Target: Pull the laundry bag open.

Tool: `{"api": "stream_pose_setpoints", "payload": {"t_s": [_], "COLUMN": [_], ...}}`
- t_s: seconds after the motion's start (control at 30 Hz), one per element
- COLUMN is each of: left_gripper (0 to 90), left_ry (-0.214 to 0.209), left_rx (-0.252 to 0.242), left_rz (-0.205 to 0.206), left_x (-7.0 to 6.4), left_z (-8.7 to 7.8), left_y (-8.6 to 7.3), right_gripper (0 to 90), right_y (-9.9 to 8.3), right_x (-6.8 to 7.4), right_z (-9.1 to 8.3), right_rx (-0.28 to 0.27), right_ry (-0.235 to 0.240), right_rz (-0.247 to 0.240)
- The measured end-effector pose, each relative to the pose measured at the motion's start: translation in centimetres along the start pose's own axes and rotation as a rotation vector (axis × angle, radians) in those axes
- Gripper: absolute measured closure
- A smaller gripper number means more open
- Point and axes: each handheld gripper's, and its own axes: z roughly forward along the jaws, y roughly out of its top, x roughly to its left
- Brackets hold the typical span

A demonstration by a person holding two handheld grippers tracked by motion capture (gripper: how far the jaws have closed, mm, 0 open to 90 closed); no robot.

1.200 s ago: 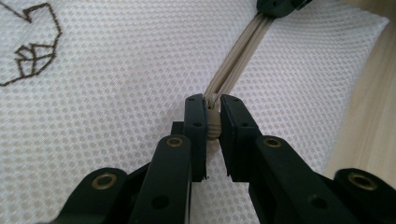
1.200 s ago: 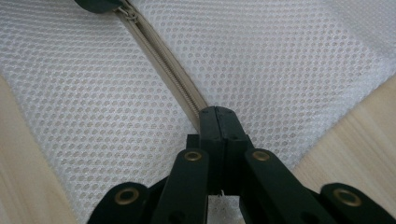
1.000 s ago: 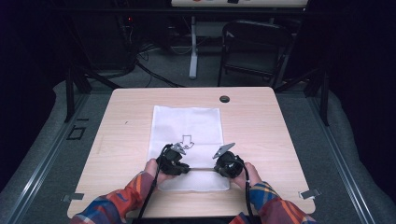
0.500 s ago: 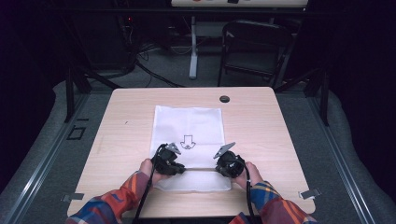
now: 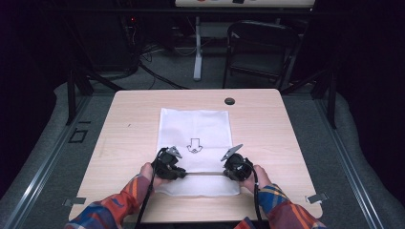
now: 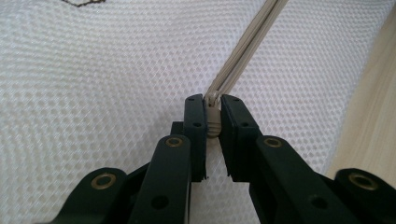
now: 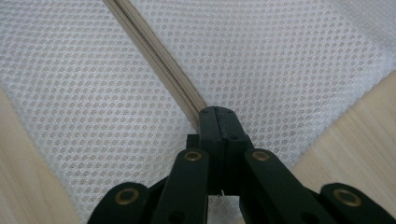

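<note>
A white mesh bag (image 5: 196, 129) with a small black arrow print lies flat on the wooden table (image 5: 129, 138). A beige zipper (image 5: 205, 173) runs across its near end. My left gripper (image 5: 184, 174) is at the zipper's left end. In the left gripper view the left gripper (image 6: 213, 116) is shut on the beige zipper pull (image 6: 213, 125), and the zipper tape (image 6: 247, 44) leads away over the mesh (image 6: 93, 84). My right gripper (image 5: 224, 173) is at the zipper's right end. In the right gripper view the right gripper (image 7: 215, 114) is shut on the end of the zipper (image 7: 154, 56).
A round black cable hole (image 5: 229, 101) sits near the table's far edge. Beyond the table stand a dark chair (image 5: 258, 47) and a white stand leg (image 5: 197, 52). Bare wood lies left and right of the bag.
My left gripper has slid a little to the left along the zipper line. The right gripper has stayed nearly still.
</note>
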Motion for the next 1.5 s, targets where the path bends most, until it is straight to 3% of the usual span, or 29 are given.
{"api": "stream_pose_setpoints", "payload": {"t_s": [0.77, 1.5], "left_gripper": [81.0, 81.1], "left_ry": [0.016, 0.053], "left_rx": [-0.007, -0.024], "left_rz": [-0.034, -0.094], "left_x": [0.7, 1.6], "left_z": [-1.6, -3.5], "left_y": [-1.5, -3.0], "right_gripper": [90.0, 90.0], "right_y": [-0.6, -0.9], "right_x": [-0.9, -1.2], "right_z": [-0.7, -0.8], "right_rx": [0.061, 0.062], "right_ry": [-0.015, -0.006], "right_rz": [0.009, 0.049]}}
